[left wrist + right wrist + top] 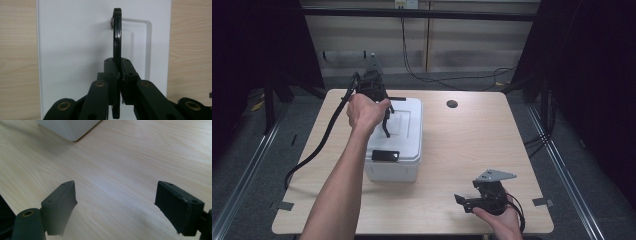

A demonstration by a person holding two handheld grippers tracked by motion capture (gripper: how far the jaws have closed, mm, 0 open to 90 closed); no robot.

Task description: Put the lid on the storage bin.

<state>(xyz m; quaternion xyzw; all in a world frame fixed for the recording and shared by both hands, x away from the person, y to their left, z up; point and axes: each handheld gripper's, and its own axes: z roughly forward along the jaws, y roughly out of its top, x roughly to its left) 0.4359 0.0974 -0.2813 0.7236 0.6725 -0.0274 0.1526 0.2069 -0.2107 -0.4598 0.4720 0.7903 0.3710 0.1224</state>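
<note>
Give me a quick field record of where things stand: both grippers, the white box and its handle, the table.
left gripper: above the white box, jaws shut on the black handle
black handle: raised upright off the lid, clamped between the jaws
white box: on the table's left half, lid on, black latch on its near side
right gripper: near the table's front right edge, jaws open, nothing between them
table: light wood, round hole near the far edge
</note>
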